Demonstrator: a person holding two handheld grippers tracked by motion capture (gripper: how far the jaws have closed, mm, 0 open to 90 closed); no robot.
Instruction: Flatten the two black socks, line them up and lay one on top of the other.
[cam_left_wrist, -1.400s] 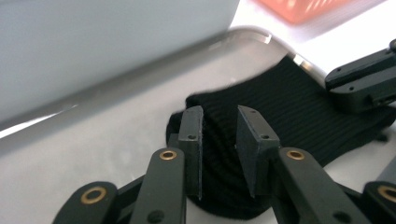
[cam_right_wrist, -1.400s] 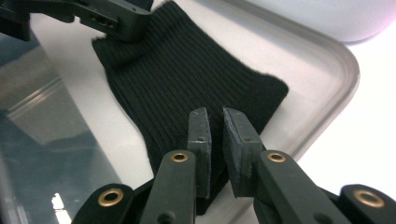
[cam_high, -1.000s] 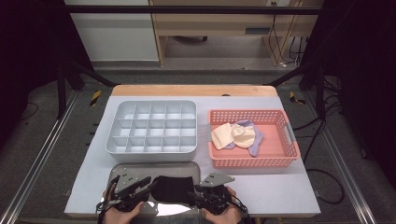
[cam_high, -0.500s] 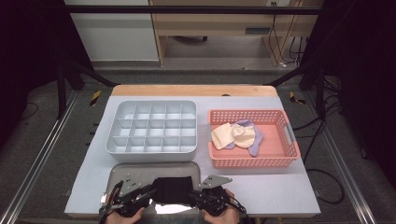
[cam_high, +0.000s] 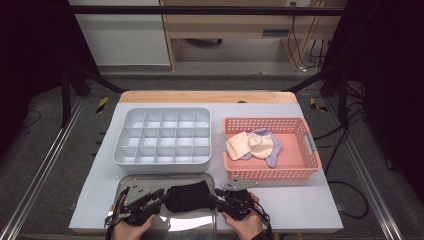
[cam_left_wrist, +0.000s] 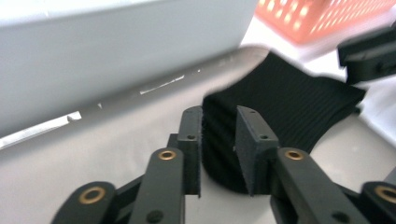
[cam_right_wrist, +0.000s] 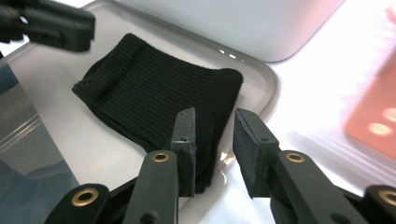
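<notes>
We are working a folded black sock (cam_high: 189, 196) that is lying on the metal tray (cam_high: 131, 181) at the near edge of the desk (cam_high: 295, 200), just in front of the grey divided box (cam_high: 163, 136). Our left tongs (cam_left_wrist: 219, 140) are closing, their pads straddling the sock's folded edge and touching it. Our right tongs (cam_right_wrist: 212, 147) are opening, jaws standing apart over the sock's other end, one pad on the cloth. The pink basket (cam_high: 305, 145) of pale socks (cam_high: 252, 146) is sitting to the right.
</notes>
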